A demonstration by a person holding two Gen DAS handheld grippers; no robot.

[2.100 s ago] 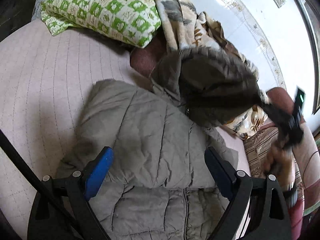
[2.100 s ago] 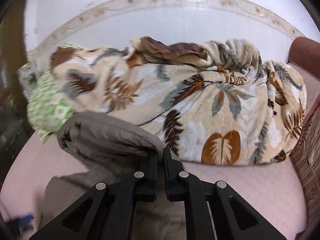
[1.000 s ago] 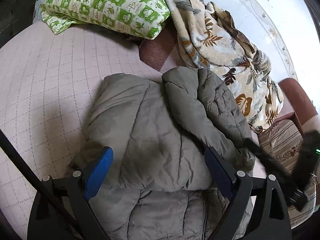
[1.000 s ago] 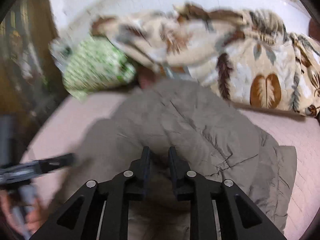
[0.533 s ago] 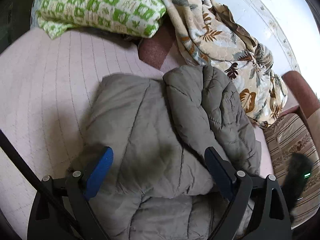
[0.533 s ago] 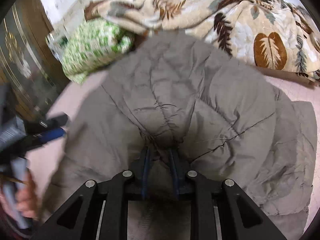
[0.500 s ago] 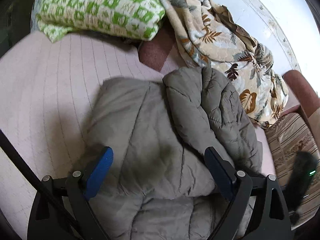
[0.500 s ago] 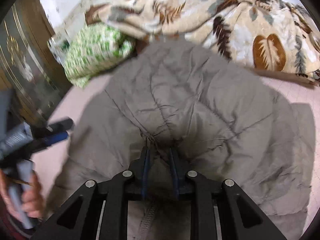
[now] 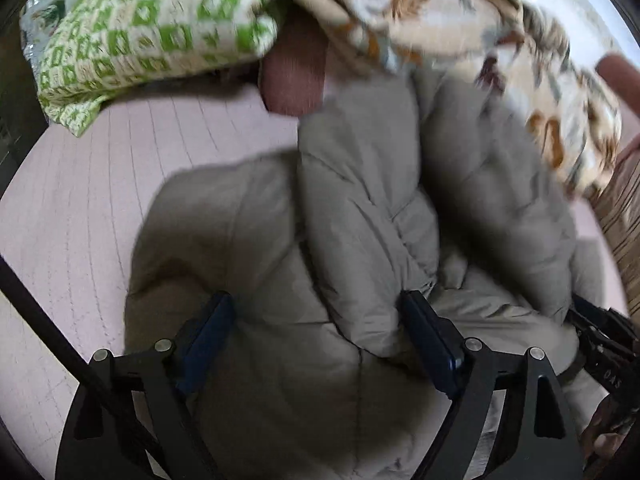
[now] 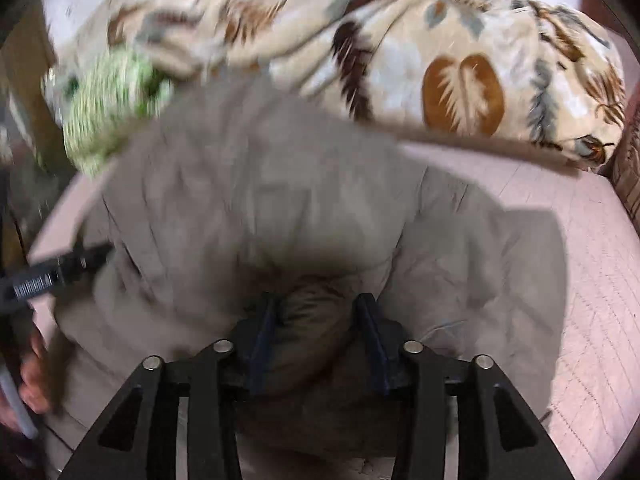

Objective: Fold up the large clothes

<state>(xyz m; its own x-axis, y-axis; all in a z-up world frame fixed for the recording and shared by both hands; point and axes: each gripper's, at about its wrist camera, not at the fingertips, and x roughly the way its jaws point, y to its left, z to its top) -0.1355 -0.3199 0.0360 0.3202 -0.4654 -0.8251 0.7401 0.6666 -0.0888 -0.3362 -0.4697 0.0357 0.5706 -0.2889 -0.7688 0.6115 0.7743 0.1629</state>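
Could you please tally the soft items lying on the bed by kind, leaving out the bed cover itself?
Padded grey jacket: 1
Green-and-white checked pillow: 1
Leaf-print blanket: 1
Total: 3

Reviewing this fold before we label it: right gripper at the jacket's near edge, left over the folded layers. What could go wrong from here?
1. The right gripper is opening with a puffy bunch of the grey jacket between its fingers; the fold may spring back.
2. The left gripper, wide and closing over the folded sleeve, may catch several layers.
3. The floral blanket touches the jacket's far edge and could get dragged.
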